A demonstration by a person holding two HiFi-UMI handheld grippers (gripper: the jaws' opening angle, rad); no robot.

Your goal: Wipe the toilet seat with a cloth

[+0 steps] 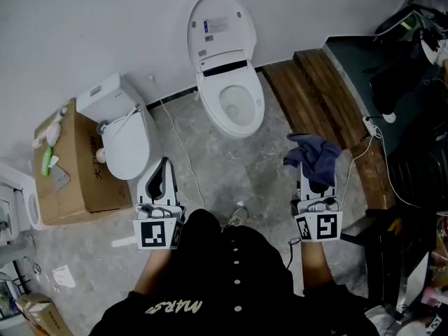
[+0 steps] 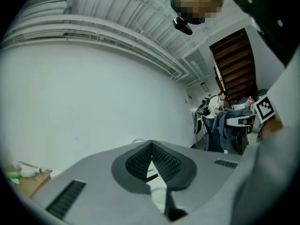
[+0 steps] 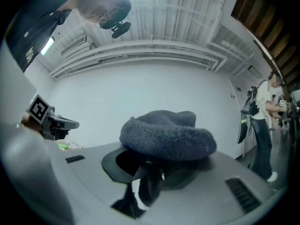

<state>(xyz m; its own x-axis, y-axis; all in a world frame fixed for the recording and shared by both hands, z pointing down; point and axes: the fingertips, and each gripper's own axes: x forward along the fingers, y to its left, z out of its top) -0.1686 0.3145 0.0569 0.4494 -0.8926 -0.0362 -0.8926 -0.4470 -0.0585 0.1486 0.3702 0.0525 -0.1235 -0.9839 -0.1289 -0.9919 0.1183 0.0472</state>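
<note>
You hold two grippers. Your left gripper (image 1: 164, 165) has its jaws pressed together, with nothing between them. Your right gripper (image 1: 313, 177) pinches one dark blue cloth (image 1: 313, 154), well apart from the toilet seat (image 1: 208, 108). You can see two toilets. One has its lid up. The closed toilet (image 1: 127, 143) stands just beside one cardboard box (image 1: 77, 170).

A grey floor (image 1: 210, 180) is seen. On it an open toilet (image 1: 231, 103) is set at the wall, a closed toilet (image 1: 126, 135) left of it, a box (image 1: 70, 166) just beside that, and planks (image 1: 308, 96) at the right.
</note>
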